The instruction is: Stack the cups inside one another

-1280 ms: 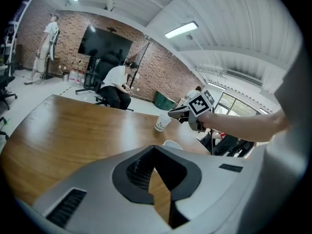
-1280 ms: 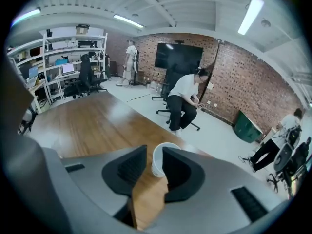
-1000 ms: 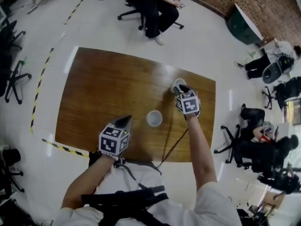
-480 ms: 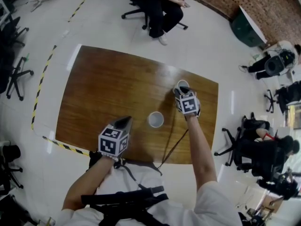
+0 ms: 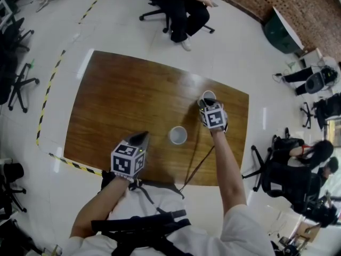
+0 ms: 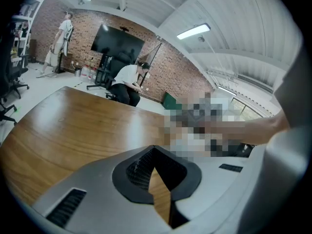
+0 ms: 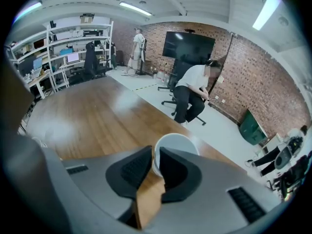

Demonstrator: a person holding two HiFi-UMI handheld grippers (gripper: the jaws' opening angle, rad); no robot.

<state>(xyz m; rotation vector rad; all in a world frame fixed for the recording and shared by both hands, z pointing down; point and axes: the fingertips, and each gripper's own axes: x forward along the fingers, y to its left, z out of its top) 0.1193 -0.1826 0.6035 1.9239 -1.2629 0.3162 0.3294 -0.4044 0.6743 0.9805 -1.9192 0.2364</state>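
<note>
Two white cups stand on the brown wooden table (image 5: 122, 95). One cup (image 5: 178, 135) stands alone near the middle front. The other cup (image 5: 207, 95) (image 7: 178, 141) is at the right, under my right gripper (image 5: 206, 102) (image 7: 156, 156). That gripper's jaws have just been closing; one finger is inside this cup and the other outside, pinching its near wall. My left gripper (image 5: 142, 137) (image 6: 154, 149) hangs over the table's front edge, left of the middle cup, its tips together with nothing between them.
A dark cable (image 5: 198, 163) runs from the right gripper back over the table's front edge. A seated person (image 5: 180, 7) is beyond the far side. Office chairs (image 5: 16, 84) stand at the left, more people and chairs (image 5: 298, 164) at the right.
The right gripper's jaws have come together on the wall of the far right cup. The left gripper and the middle cup have stayed where they were.
</note>
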